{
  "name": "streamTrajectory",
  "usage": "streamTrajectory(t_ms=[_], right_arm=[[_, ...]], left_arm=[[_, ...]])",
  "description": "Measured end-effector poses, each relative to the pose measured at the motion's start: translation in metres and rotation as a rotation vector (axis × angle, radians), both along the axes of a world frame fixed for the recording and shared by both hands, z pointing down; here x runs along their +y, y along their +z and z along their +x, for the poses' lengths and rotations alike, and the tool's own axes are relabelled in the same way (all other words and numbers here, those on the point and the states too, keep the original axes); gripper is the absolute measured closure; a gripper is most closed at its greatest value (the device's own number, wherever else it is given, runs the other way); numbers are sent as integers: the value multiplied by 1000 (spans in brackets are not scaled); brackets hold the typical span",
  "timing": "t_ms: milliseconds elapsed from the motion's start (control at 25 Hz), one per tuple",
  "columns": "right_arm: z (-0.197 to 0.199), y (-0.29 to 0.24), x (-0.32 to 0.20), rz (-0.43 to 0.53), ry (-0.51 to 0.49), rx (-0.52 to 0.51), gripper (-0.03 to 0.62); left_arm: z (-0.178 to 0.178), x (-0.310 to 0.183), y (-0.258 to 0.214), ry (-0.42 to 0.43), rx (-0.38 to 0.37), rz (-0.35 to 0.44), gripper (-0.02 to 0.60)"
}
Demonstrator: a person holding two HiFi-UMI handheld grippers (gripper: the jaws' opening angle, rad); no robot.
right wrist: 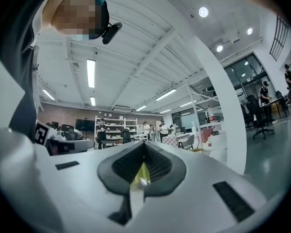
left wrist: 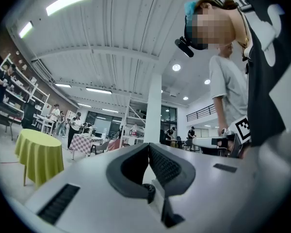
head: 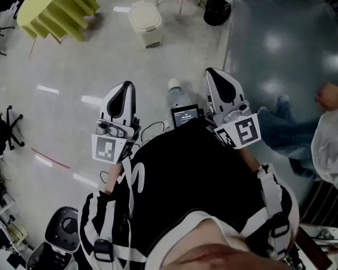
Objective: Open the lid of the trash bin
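The trash bin (head: 145,21) is a small cream one with its lid down, standing on the pale floor far ahead in the head view. Both grippers are held close to the person's chest, well short of it. My left gripper (head: 125,86) points forward, and its dark ribbed jaws meet at the tip with nothing between them (left wrist: 148,145). My right gripper (head: 213,73) is held the same way, its jaws closed tip to tip and empty (right wrist: 144,142). Both gripper views tilt up toward the ceiling, and neither shows the bin.
A yellow-green draped table (head: 59,4) stands at the far left and a black round bin (head: 217,10) at the far right. Another person (head: 329,134) is at the right over the dark floor. An office chair (head: 5,128) is at the left, a white pillar (left wrist: 153,115) ahead.
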State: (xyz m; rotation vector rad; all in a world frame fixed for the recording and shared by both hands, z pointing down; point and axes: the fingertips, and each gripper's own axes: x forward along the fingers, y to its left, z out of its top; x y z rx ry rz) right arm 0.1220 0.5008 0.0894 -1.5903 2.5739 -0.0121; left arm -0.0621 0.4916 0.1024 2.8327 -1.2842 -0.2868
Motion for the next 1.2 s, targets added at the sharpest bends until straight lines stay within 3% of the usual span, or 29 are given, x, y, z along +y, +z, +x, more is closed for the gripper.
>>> streamTrajectory(t_ms=[240,600,1200], right_arm=[[-3,11,-63,-23,-38,15,585],[11,34,-154,-133,-40,50,585],[7,42,-287,-190,-105,80,585]], left_arm=[[2,-58,6,-36,-28,1,574],[15,-143,26,-75,-119,-70,574],[15,-263,26,-138,-131,-133,574]])
